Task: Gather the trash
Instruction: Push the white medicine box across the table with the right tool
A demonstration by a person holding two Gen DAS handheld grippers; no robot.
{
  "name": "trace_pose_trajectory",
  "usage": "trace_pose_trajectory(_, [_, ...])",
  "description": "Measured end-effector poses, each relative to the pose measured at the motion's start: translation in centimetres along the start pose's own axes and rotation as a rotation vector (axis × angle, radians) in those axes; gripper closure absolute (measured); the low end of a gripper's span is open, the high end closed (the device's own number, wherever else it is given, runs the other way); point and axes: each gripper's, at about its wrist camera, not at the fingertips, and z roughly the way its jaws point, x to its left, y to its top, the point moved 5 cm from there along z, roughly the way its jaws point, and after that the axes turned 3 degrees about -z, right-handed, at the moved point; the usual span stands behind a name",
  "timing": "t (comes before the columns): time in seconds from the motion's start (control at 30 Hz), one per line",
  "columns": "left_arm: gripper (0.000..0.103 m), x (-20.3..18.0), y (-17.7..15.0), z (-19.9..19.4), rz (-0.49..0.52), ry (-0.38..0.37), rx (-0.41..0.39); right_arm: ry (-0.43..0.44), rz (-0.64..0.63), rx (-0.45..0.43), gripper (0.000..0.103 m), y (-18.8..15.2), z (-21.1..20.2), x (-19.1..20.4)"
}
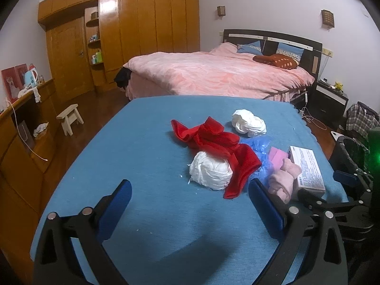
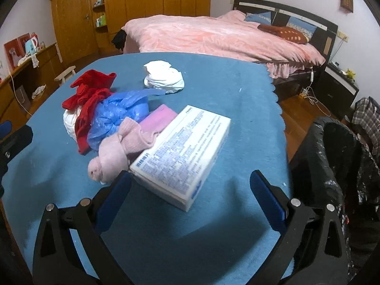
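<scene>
On the blue table cover (image 1: 147, 156) lie two white crumpled wads, one near (image 1: 210, 171) and one far (image 1: 248, 122), a red cloth (image 1: 213, 142), a blue plastic bag (image 2: 116, 116), a pink sock (image 2: 118, 149) and a white printed box (image 2: 182, 149). My left gripper (image 1: 190, 190) is open and empty, just short of the near wad. My right gripper (image 2: 190, 182) is open, its fingers on either side of the box's near end, not touching it. A bin lined with a black bag (image 2: 332, 156) stands at the table's right edge.
A bed with a pink quilt (image 1: 213, 71) stands behind the table. A wooden wardrobe (image 1: 142, 23) fills the far wall. A small stool (image 1: 70, 117) and a wooden dresser (image 1: 21, 128) are on the left. A dark nightstand (image 1: 330, 97) is on the right.
</scene>
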Motion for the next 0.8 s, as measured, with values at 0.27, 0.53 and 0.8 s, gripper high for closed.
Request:
trace_pose_trajectory(0.27, [0.006, 0.0, 0.0, 0.1, 0.002, -0.004, -0.002, -0.052, -0.005, 0.019, 0.006, 0.1, 0.4, -1.1])
trace_pose_trajectory(0.53, [0.006, -0.6, -0.1, 0.4, 0.006, -0.013, 0.01, -0.064, 0.04, -0.001, 0.006, -0.4, -0.4, -3.5])
trace_pose_trajectory(0.8, [0.006, -0.9, 0.2, 0.2, 0.014, -0.015, 0.003, -0.069, 0.03, 0.024, 0.02, 0.6, 1.3, -2.7])
